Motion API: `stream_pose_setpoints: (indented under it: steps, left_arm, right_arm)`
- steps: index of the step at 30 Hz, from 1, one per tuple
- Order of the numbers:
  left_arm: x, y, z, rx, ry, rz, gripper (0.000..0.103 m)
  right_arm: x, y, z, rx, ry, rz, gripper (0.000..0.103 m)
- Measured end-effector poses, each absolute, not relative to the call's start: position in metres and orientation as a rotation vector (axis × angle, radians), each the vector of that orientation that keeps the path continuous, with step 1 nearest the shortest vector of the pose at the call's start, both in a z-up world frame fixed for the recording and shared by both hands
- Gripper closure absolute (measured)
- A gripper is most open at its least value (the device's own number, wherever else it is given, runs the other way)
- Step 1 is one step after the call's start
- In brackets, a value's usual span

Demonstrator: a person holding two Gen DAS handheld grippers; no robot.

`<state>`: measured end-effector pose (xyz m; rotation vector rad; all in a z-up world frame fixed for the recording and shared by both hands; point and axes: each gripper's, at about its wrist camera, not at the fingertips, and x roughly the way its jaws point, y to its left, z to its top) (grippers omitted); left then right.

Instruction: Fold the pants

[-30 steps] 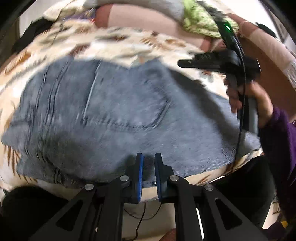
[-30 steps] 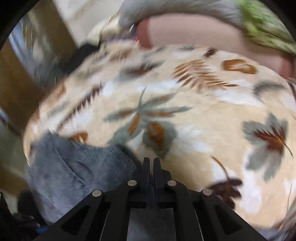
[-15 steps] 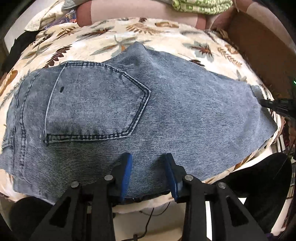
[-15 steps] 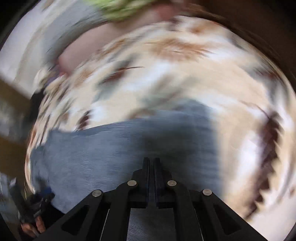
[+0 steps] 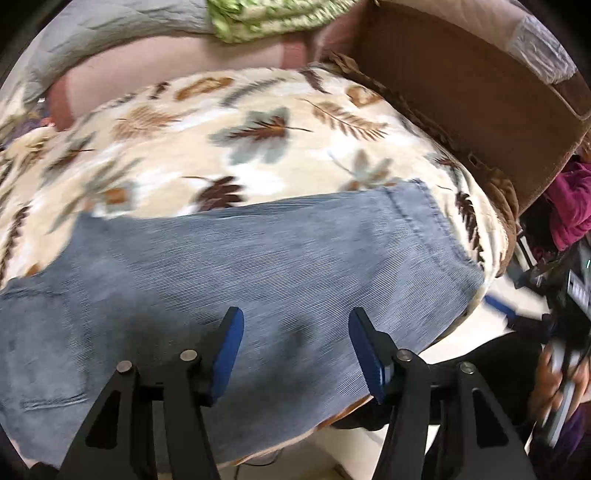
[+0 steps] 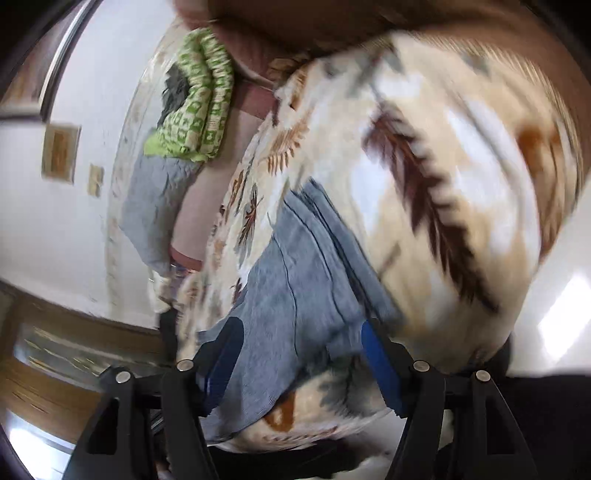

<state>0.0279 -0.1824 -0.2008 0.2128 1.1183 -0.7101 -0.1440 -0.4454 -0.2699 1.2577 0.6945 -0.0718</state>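
The jeans (image 5: 258, 273) lie flat on a leaf-print blanket (image 5: 258, 147), seemingly folded leg over leg, though blur makes the layers hard to count; the crosswise folds look still to do. The left gripper (image 5: 295, 332) hangs over the denim, jaws opening, nothing pinched between them. The right gripper (image 6: 299, 354) sits by the hem end, jaws also opening, cloth beneath but not clamped. Beyond are a green cloth (image 5: 266, 18), a brown headboard (image 5: 461, 92) and a white wall (image 6: 55, 240).
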Motion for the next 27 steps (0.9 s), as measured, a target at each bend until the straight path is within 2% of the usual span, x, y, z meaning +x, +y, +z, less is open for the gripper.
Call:
stream_pose_setpoints:
  steps: [6, 12, 16, 20, 27]
  left_arm:
    - [0.033, -0.234, -0.214, 0.271, 1.114, -0.679, 0.043]
    - [0.033, -0.251, -0.231, 0.309, 1.124, -0.661, 0.043]
    - [0.033, -0.259, -0.244, 0.359, 1.139, -0.656, 0.043]
    - [0.030, -0.268, -0.250, 0.413, 1.116, -0.656, 0.034]
    - [0.034, -0.266, -0.232, 0.338, 1.084, -0.648, 0.033]
  right_arm:
    - [-0.128, -0.435, -0.295, 1.333, 0.699, -0.014, 0.033]
    - [-0.106, -0.428, -0.299, 1.325, 0.711, 0.003, 0.033]
    - [-0.109, -0.434, -0.300, 1.359, 0.642, 0.002, 0.033]
    - [-0.110, -0.437, -0.293, 1.322, 0.575, -0.018, 0.033]
    - [-0.100, -0.437, -0.295, 1.286, 0.572, -0.048, 0.033]
